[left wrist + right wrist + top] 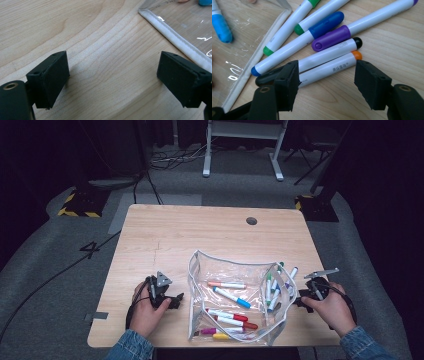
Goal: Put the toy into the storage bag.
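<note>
R gripper [325,75] jaws apart, set low over orange-tipped marker [329,70], nothing clamped; contact unclear. Markers lie on table [165,235] beside clear pouch [200,265]. L gripper [112,77] jaws apart, empty, nr pouch edge.

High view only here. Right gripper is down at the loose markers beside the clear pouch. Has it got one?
Observer: Not yet. The right gripper is open, and a white marker with an orange end lies on the wooden table between its jaws, unclamped.
Operator: Anything crowding that marker?
Observer: A white marker with a black end lies flush against it on the far side, so closing now would probably catch both.
</note>
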`<state>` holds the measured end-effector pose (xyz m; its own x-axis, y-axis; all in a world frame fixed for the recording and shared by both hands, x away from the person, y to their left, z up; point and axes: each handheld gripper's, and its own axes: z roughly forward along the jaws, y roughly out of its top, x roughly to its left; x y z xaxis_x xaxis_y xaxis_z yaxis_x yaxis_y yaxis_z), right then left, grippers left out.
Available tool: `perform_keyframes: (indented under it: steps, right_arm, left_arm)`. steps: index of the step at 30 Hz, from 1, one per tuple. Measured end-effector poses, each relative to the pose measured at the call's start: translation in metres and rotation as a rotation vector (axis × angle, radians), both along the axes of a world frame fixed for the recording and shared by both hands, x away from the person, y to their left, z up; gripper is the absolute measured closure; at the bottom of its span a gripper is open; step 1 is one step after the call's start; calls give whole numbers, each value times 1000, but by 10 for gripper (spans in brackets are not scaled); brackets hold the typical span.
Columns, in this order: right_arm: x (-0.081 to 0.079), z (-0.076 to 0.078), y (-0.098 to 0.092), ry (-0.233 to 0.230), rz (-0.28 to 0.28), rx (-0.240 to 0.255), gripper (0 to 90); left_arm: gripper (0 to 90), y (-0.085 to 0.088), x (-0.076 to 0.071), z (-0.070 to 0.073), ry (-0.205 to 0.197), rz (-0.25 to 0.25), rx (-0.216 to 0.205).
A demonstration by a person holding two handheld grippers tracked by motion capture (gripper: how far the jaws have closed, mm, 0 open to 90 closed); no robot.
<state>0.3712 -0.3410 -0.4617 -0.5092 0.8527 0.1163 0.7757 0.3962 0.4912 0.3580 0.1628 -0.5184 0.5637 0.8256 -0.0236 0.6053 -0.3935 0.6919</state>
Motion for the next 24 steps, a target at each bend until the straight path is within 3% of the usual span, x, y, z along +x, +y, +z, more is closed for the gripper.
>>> perform_keyframes:
  steps: [6,9,15,19,24]
  right_arm:
    - [1,-15,5,15,-28,7,352]
    - [0,-18,2,34,-36,-39,415]
    - [-9,-17,-10,29,-74,-110,539]
    - [-16,-17,-14,29,-76,-131,558]
    - [-23,-15,-17,48,-69,-163,731]
  left_arm:
    - [111,0,0,0,0,1,-1]
    - [111,0,0,0,0,0,0]
    - [111,0,0,0,0,2,0]
    - [111,0,0,0,-1,1,0]
    - [111,0,0,0,-1,1,0]
